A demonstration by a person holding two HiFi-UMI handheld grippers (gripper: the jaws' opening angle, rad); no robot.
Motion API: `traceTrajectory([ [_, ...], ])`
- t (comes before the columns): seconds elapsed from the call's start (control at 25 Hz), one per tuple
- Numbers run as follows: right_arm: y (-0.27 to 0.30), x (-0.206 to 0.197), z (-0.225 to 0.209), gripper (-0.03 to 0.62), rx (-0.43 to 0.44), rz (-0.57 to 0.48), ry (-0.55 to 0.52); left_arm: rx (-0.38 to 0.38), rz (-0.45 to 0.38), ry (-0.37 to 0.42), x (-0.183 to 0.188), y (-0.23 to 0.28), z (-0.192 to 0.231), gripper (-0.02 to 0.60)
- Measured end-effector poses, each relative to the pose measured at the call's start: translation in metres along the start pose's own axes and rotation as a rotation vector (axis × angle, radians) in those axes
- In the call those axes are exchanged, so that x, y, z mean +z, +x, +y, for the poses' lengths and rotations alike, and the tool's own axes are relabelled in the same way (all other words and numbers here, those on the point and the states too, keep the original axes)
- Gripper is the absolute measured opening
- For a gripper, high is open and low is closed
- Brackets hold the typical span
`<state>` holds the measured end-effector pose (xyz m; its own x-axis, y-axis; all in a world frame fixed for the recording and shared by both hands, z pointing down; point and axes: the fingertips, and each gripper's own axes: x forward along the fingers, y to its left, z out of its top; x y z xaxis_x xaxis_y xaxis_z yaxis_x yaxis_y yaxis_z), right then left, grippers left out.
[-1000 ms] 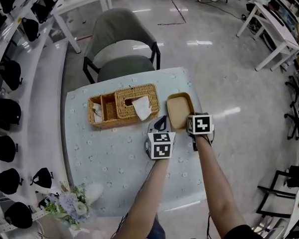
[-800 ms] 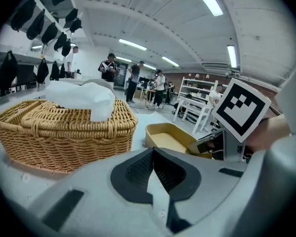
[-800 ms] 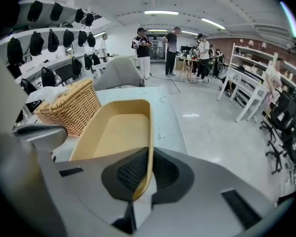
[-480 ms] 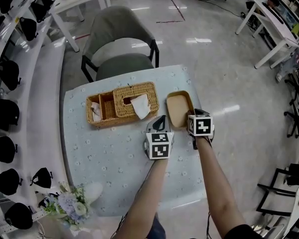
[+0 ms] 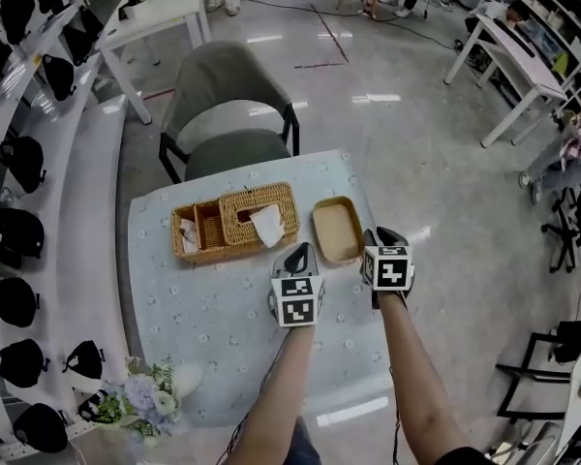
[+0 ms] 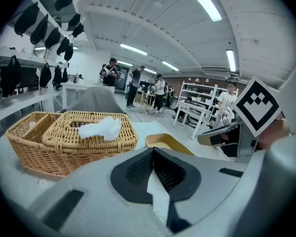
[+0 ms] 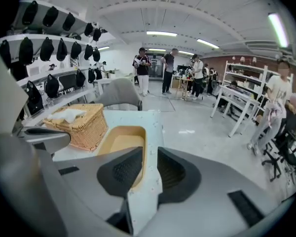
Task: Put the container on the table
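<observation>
Nearest to the person and well off to the near left of the container (image 5: 336, 229), a bunch of flowers (image 5: 136, 395) is seen by the corner of the table (image 5: 203, 318), which carries a pale cloth with small dots. Two forearms reach from the bottom edge toward the container. The left gripper (image 5: 298, 256) is held over the cloth just to the near left of the container, apart from it. In the left gripper view its jaws are together at the tips, with nothing between them. The right gripper (image 5: 378, 236) is just beside the near right corner of the container. In the right gripper view its jaws stand apart and the cloth shows in the gap. The right rim of the container lies just under the left jaw, and nothing is clamped. The container is a shallow tan tray and it rests flat on the table, near the right edge. Just to the left of the container sits a wicker basket (image 5: 234, 223) with a white tissue (image 5: 268, 226) coming out of its lid. Beyond the container, past the far edge of the table, stands a grey chair (image 5: 228, 105). Farther still there are white tables (image 5: 165, 8) and several people (image 7: 143, 68) standing.
</observation>
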<state>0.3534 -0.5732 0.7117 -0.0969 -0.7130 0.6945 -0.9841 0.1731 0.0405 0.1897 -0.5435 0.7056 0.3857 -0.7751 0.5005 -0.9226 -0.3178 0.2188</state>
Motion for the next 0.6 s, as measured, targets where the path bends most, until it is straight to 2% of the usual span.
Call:
traceTrajectory([
  [0.08, -0.025, 0.018, -0.005, 0.083, -0.004, -0.076, 0.025, -0.013, -0.037, 0.011, 0.016, -0.014, -0.005, 0.008],
  [0.28, -0.105, 0.064, -0.020, 0.000, -0.012, -0.304, 0.084, -0.078, -0.163, 0.050, 0.068, -0.062, -0.031, 0.008],
  [0.44, -0.169, 0.088, -0.024, 0.000, -0.020, -0.469, 0.112, -0.150, -0.288, 0.116, 0.115, -0.102, -0.048, 0.008],
  [0.6, -0.241, 0.095, -0.027, -0.002, -0.039, -0.614, 0.164, -0.205, -0.373, 0.164, 0.147, -0.151, -0.065, 0.008],
])
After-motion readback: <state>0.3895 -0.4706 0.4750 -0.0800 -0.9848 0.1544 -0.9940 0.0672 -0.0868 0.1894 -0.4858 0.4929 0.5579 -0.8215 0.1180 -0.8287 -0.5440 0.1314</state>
